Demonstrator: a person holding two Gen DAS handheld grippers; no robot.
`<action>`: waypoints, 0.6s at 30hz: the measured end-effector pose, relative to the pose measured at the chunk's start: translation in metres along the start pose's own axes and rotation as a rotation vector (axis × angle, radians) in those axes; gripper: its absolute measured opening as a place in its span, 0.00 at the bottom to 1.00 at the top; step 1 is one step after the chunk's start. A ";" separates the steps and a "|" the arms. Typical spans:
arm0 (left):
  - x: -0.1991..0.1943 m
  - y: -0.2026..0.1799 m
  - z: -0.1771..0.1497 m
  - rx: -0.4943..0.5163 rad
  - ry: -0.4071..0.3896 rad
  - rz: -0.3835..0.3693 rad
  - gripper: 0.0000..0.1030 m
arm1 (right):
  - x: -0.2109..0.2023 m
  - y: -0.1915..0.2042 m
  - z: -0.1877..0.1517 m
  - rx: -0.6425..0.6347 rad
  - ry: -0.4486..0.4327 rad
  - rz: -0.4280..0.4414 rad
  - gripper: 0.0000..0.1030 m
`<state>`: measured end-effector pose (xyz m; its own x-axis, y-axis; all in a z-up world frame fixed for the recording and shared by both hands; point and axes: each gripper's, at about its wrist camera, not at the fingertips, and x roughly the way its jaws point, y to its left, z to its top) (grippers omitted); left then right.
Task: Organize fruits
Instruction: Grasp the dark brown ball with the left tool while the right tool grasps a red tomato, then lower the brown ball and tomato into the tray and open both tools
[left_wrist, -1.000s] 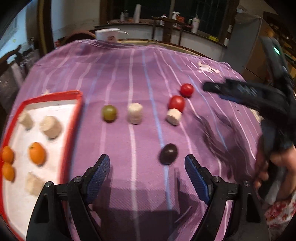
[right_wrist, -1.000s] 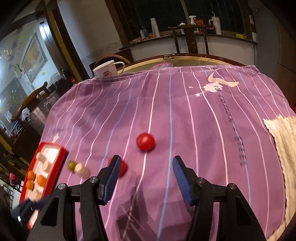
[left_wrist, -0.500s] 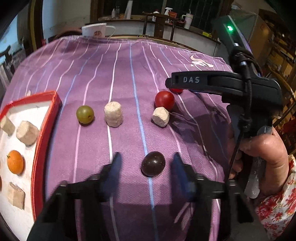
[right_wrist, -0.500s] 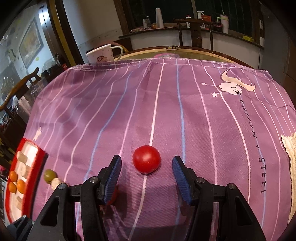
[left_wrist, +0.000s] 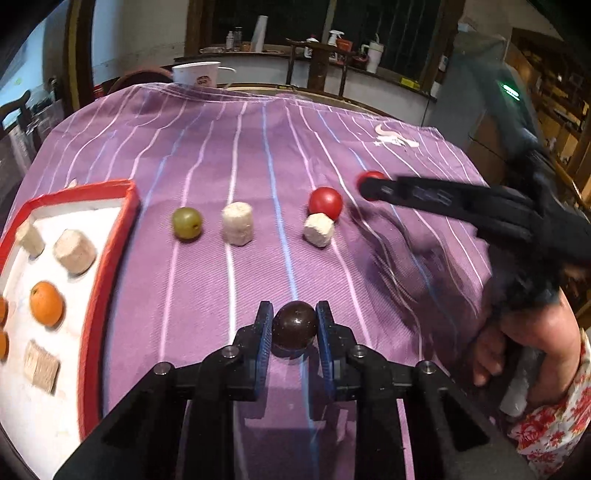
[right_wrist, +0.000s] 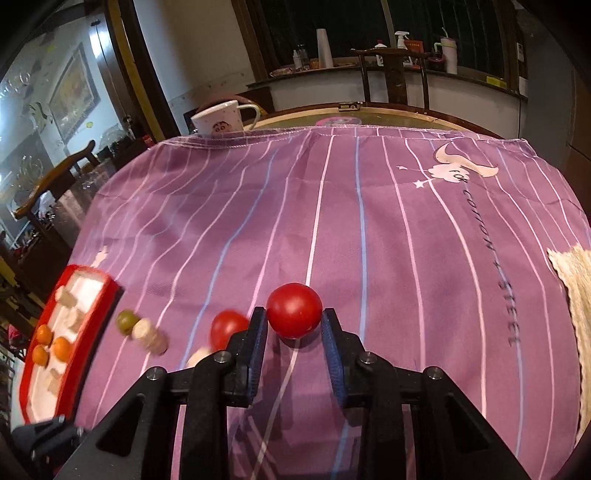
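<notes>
dark plum (left_wrist: 294, 325) pinched in left gripper (left_wrist: 293, 322); right gripper (right_wrist: 293, 325) around tomato (right_wrist: 294, 310).

A purple striped cloth (right_wrist: 369, 229) covers the round bench (right_wrist: 388, 120). Behind it stands a wooden chair (right_wrist: 393, 79) before a long counter (right_wrist: 461, 88) under dark windows (right_wrist: 443, 22). A framed picture (right_wrist: 74, 88) hangs on the pale left wall.
</notes>
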<state>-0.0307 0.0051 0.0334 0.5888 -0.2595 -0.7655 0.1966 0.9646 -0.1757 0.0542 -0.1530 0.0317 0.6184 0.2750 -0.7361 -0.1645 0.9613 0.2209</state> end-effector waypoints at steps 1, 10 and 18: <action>-0.004 0.003 -0.002 -0.011 -0.004 -0.001 0.22 | -0.007 0.001 -0.004 -0.002 -0.003 0.008 0.32; -0.035 0.015 -0.017 -0.054 -0.052 0.017 0.22 | -0.061 0.025 -0.048 -0.042 -0.018 0.100 0.32; -0.069 0.036 -0.030 -0.097 -0.105 0.048 0.22 | -0.083 0.070 -0.073 -0.113 -0.020 0.178 0.32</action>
<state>-0.0878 0.0588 0.0614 0.6752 -0.2117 -0.7066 0.0924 0.9747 -0.2037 -0.0642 -0.1071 0.0615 0.5871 0.4413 -0.6786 -0.3567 0.8936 0.2725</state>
